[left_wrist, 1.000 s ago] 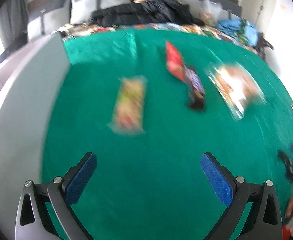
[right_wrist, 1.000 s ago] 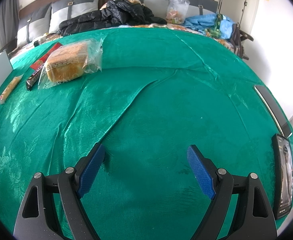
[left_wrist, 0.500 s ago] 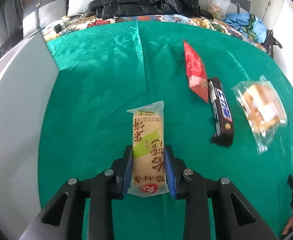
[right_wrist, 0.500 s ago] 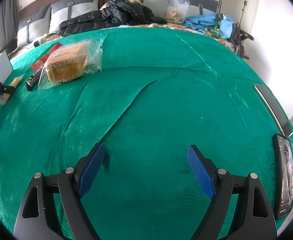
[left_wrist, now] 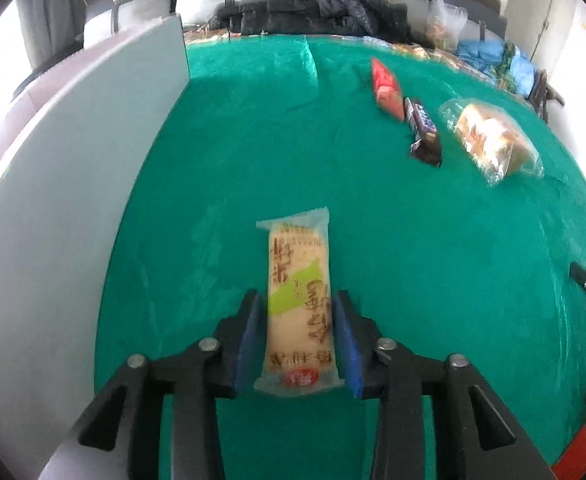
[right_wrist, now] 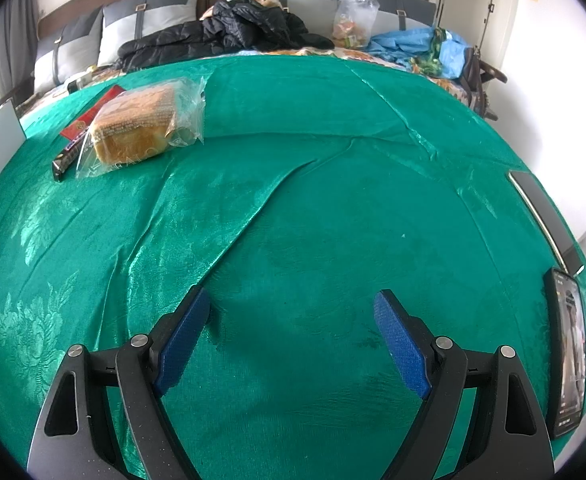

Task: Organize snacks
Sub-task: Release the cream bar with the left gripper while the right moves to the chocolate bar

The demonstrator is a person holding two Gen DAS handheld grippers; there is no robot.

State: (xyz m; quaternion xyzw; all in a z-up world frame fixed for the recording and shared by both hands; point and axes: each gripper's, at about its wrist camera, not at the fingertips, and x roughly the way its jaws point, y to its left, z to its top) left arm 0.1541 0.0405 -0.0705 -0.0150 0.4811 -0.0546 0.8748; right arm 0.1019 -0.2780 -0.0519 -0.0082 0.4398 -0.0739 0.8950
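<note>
A long cream and green rice-cracker pack (left_wrist: 297,256) lies lengthwise between the fingers of my left gripper (left_wrist: 297,298), over the green cloth (left_wrist: 373,240). The jaws are opening, and a thin gap shows between each blue pad and the wrapper. Farther right lie a red packet (left_wrist: 387,86), a dark chocolate bar (left_wrist: 423,128) and a bagged bread loaf (left_wrist: 493,142). My right gripper (right_wrist: 293,308) hangs open over bare cloth with nothing between its fingers. From the right wrist view the loaf (right_wrist: 137,128) sits at the far left.
A tall grey box wall (left_wrist: 73,200) runs along the left side of the cloth. A phone (right_wrist: 571,352) and a dark flat slab (right_wrist: 541,208) lie at the right edge. Black jackets (right_wrist: 233,28) and bags are heaped behind the cloth.
My left gripper closed on the cracker pack, carried it toward the grey box and nearer to me, and its jaws now stand wider. The right gripper has not moved.
</note>
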